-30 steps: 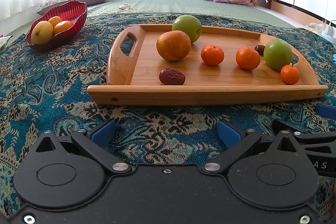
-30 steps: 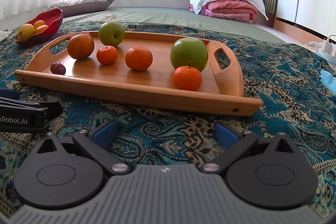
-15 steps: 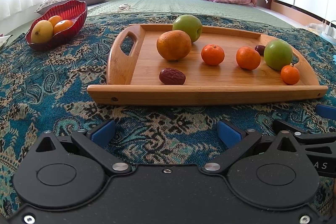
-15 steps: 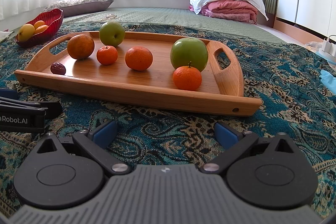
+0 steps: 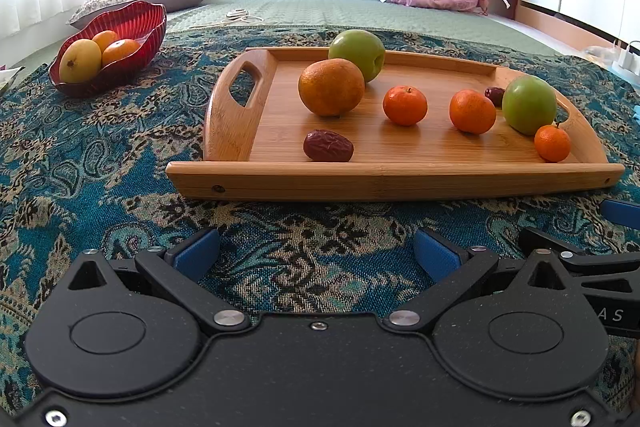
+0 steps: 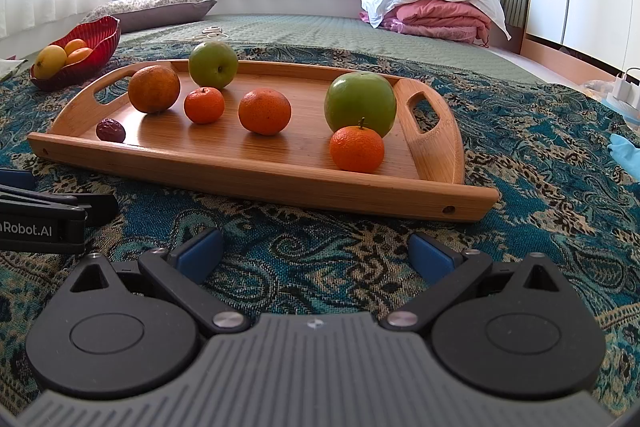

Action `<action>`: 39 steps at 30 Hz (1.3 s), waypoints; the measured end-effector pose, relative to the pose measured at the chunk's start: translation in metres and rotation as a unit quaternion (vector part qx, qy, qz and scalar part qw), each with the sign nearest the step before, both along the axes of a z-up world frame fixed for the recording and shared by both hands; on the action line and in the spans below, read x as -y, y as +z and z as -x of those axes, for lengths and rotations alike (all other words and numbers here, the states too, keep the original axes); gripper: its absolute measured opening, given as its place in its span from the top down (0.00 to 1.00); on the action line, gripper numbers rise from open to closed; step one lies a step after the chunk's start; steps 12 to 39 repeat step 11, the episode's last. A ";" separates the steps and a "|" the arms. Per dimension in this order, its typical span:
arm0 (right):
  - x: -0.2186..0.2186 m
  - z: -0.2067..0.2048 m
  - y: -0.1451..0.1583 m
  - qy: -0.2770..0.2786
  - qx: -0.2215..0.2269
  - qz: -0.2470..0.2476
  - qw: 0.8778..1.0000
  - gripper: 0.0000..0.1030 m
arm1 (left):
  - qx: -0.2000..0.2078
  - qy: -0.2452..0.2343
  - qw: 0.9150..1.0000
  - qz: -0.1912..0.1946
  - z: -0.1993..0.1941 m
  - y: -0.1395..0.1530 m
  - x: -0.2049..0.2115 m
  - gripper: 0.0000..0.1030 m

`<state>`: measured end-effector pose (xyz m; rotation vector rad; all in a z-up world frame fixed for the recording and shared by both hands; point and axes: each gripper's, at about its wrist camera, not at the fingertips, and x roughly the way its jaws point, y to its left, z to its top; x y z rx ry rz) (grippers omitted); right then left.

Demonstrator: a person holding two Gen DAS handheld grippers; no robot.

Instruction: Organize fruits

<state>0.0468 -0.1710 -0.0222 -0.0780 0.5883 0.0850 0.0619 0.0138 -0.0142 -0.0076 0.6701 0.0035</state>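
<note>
Left gripper [image 5: 316, 253]: mine, blue pads spread wide, nothing between them, low over the patterned cloth [image 5: 100, 171] just before the tray.
Right gripper [image 6: 316, 251]: mine too, spread wide and empty, low over the same cloth beside the left one.
Wooden tray [image 5: 392, 179]: flat on the cloth ahead of both my grippers, a handle cut-out at each end.
Fruit on tray: large orange [image 5: 331, 87] touching a green apple [image 5: 357, 54] behind it; two tangerines [image 5: 405, 105] mid-tray, apart; second green apple [image 6: 360, 103] near my right end with a small stemmed tangerine [image 6: 357, 148] just before it.
Dates: one red date [image 5: 328, 145] near the front rim; another [image 5: 495, 95] behind the second apple.
Red bowl [image 5: 136, 23]: far left on the cloth, well apart from the tray, holding a yellow fruit [image 5: 80, 55] and two orange ones.
</note>
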 end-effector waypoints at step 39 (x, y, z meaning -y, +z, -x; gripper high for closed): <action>0.000 0.000 0.000 0.000 0.000 0.000 1.000 0.00 | 0.003 0.000 1.000 -0.001 0.000 0.002 0.001 0.00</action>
